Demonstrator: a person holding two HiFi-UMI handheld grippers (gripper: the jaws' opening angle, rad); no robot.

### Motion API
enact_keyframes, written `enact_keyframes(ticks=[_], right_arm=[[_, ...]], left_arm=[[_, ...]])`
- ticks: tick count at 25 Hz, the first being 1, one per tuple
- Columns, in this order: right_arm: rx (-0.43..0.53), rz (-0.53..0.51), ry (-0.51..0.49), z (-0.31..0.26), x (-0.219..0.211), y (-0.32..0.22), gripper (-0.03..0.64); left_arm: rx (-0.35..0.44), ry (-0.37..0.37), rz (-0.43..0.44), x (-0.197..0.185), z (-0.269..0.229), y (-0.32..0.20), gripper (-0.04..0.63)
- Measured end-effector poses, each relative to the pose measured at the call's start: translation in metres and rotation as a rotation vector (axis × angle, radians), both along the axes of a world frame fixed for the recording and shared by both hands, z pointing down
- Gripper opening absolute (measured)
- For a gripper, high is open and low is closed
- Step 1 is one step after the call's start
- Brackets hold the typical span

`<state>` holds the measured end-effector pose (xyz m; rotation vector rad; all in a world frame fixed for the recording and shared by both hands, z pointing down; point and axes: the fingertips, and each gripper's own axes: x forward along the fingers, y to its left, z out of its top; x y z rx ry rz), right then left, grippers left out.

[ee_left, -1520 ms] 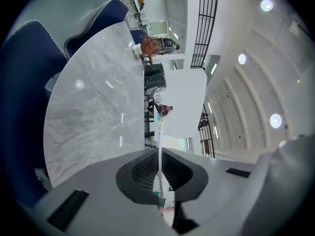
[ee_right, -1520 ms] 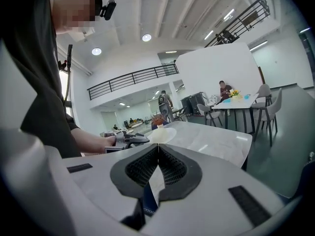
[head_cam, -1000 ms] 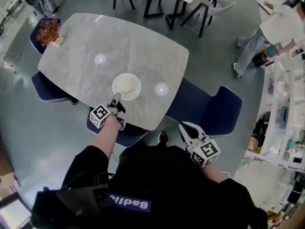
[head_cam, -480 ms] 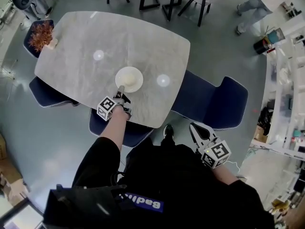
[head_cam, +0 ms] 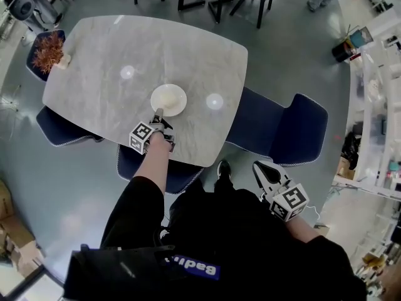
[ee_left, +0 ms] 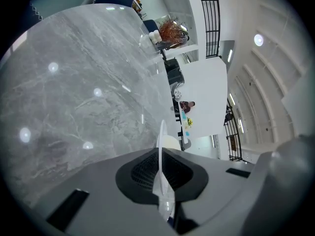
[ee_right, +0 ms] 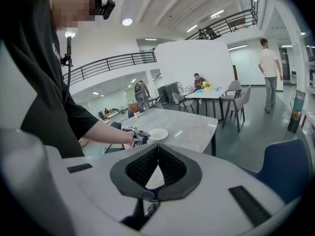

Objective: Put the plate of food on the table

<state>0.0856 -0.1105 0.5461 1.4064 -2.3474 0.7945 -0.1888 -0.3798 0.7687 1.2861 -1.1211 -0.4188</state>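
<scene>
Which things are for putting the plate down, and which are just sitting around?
For the job: plate, held by left claw; table.
Just around: plant, chairs, empty right claw.

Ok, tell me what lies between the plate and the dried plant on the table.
Nothing stands there. In the head view the table between the plate and the dried plant is bare grey top, with only a light's reflection.

Dark blue chairs stand on a glossy grey floor beneath round ceiling lights.
</scene>
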Motion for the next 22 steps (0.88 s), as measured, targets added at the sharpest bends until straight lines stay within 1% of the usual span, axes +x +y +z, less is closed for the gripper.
enact_keyframes(ticks=[4,7,12,17,22], right_arm=[[-0.015,-0.001,0.006,0.004,0.002,0.005,0.012],[-0.023,0.001,-0.001,0.007,0.002,0.008,0.012],[-0.04,0.01,-0.019,0.013,0.001,0.007,0.012],[-0.045,0.002,-0.024,0.02,0.0,0.01,0.012],[-0.061,0.003,-0.021,0.025,-0.005,0.008,0.012]], left_arm=[[-0.011,-0.011,0.01,0.008,0.005,-0.004,0.015],[-0.03,-0.027,0.019,0.01,0.01,-0.007,0.015],[-0.054,-0.033,0.022,0.012,0.015,-0.012,0.015],[-0.06,-0.076,0.022,0.009,0.02,-0.012,0.015],[-0.084,-0.139,0.066,0.006,0.023,-0.013,0.017]])
